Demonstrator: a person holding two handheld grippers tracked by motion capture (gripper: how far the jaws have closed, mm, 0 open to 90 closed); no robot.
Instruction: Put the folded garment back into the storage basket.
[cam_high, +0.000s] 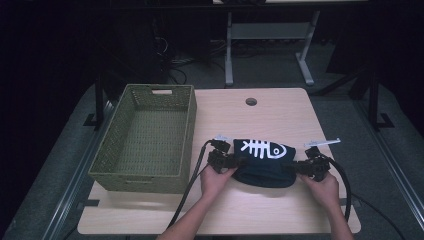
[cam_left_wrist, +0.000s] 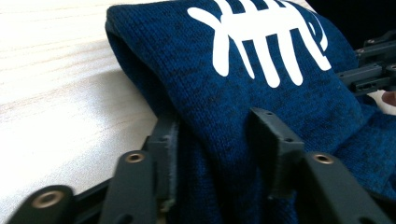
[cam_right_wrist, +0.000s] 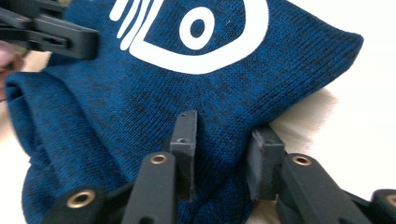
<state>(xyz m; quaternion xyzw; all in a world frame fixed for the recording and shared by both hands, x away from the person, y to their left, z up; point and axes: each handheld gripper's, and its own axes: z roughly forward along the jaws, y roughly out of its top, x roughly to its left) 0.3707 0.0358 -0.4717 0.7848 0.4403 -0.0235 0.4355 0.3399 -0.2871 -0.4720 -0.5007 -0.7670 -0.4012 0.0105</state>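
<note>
The table is a light wooden one with a round hole near its 12 o'clock edge. On its 9 o'clock side sits a large green woven basket, rectangular, with a handle slot in its far wall.

At about 5 o'clock from the basket, near the middle of the table, lies a folded dark blue knitted garment with a white fish-skeleton print on top. It rests on the table, well outside the basket. In the left gripper view the print's ribs run across the top, and in the right gripper view the fish's round eye shows.

The person's left hand holds the left gripper at the garment's 9 o'clock end; in its own view the left gripper has its jaws part closed, with a thick fold of the knit pinched between them. The right hand holds the right gripper at the garment's 3 o'clock end; in its own view the right gripper likewise has its jaws partly closed on a fold of the fabric. A black cable trails from the left gripper toward 6 o'clock
</note>
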